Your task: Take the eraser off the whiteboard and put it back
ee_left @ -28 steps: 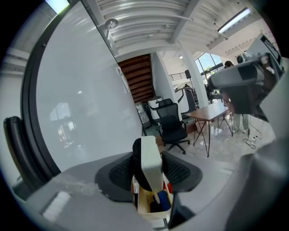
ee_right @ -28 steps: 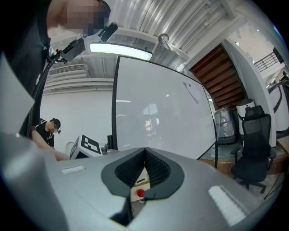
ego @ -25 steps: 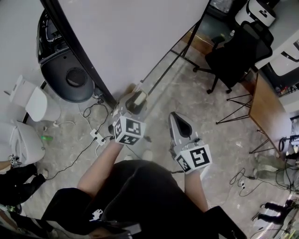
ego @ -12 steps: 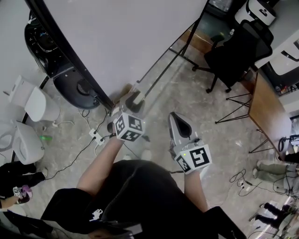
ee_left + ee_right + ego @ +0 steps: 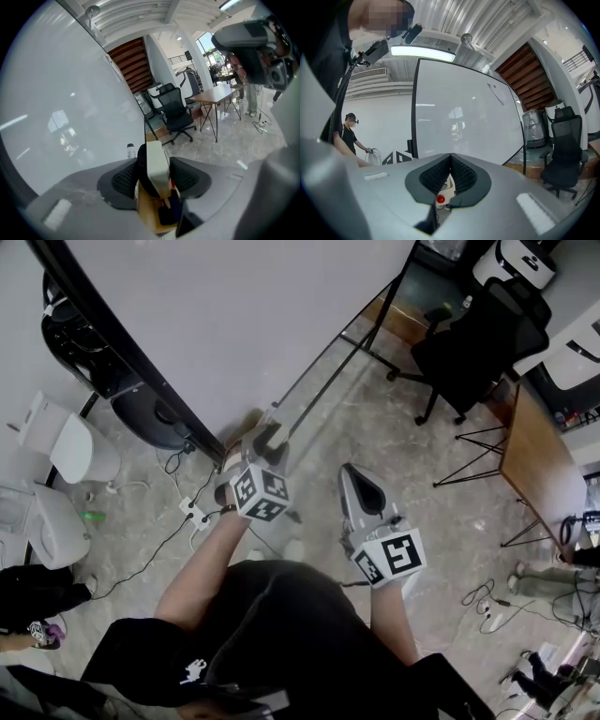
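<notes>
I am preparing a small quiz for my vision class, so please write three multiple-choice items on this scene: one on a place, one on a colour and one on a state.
1. Where is the eraser?
A. lying in a drawer
B. between the jaws of the left claw
C. inside a cup

2. What colour is the office chair?
A. black
B. red
C. yellow

3. In what state is the right claw?
A. wide open
B. shut on a pen
C. shut and empty

Answers:
1 B: the left gripper view shows the eraser upright between the two pads. The jaws have just been opening but press on it.
2 A: its seat and back are black in the head view.
3 C: in the right gripper view the jaws meet with nothing between them.
</notes>
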Demonstrator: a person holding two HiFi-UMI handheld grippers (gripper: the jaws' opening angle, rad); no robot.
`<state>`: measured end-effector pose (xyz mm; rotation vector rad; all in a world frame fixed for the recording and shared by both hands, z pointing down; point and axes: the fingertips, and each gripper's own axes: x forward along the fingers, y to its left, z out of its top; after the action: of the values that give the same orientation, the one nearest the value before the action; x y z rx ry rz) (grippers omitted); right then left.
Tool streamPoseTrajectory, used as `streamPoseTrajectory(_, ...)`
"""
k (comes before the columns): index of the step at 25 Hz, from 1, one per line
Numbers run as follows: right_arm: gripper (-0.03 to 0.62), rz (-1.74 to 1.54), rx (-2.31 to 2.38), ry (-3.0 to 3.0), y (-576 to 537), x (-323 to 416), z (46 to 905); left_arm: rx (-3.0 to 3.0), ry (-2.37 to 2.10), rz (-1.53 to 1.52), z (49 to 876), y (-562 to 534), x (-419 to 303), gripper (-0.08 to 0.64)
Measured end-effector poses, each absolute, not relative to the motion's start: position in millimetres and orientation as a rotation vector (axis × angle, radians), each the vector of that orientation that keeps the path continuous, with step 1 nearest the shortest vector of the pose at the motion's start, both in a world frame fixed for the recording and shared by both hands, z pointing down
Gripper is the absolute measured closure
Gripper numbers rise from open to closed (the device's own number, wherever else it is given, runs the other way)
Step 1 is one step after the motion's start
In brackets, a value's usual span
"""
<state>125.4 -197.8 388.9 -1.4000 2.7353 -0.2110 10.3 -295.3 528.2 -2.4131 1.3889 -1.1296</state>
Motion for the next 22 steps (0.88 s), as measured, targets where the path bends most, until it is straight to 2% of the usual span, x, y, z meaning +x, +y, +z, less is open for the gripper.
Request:
streamPoseTrajectory(13,0.583,-0.200,-1.410,2.733,-196.8,120.8,388.0,-2.389,1.393,-1.114,526.0,-293.7,5.4,0.321)
streamPoseTrajectory(22,0.583,-0.183,-1.415,2.732,-187.3,107.9,385.9,-2.420,1.382,-0.949,501.6,-281.3,5.6,0.327)
